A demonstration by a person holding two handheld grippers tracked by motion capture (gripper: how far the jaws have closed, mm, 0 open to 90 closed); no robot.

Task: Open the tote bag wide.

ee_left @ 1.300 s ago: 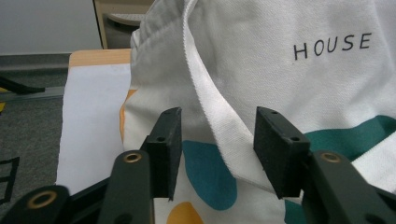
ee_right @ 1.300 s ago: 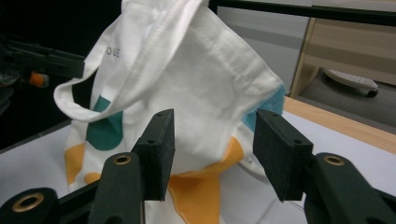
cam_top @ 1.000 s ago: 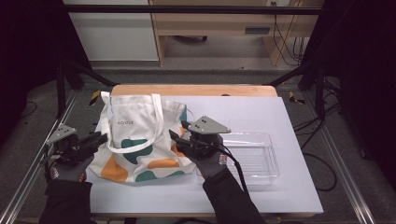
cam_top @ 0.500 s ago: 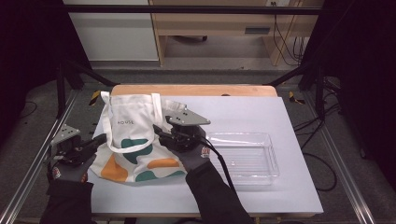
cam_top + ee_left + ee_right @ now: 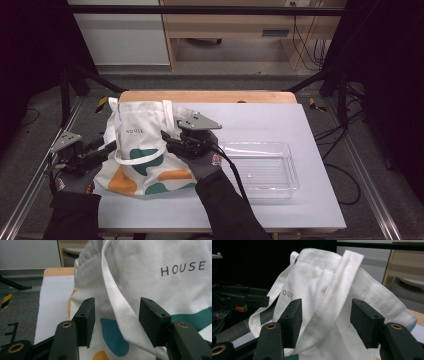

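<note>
White laminate covers the bench (image 5: 280,200), with dark floor and a pale wooden cabinet beyond its 12 o'clock edge. On the left half of the bench lies the white cotton tote bag printed "HOUSE" with teal and orange blobs (image 5: 145,160); its mouth end is raised toward 12 o'clock and its base points to 6 o'clock. A clear rectangular plastic tray (image 5: 262,167) sits apart from it at 3 o'clock.

The left claw (image 5: 102,150) stands at the bag's 9 o'clock edge. Its jaws have just been opening, and in the left gripper view they are spread, with a white woven strap (image 5: 117,302) passing between them, untouched by either pad. The right claw (image 5: 167,140) reaches in from the bag's 3 o'clock side. Its jaws have also just been opening; in the right gripper view they stand apart astride the other strap (image 5: 332,302), again without contact.

Key relation: each strap runs lengthwise between its claw's pads, rising toward 12 o'clock, so closing would probably pinch it across its width. Both claws seem equally near, one per strap, with the bag's mouth between them.
</note>
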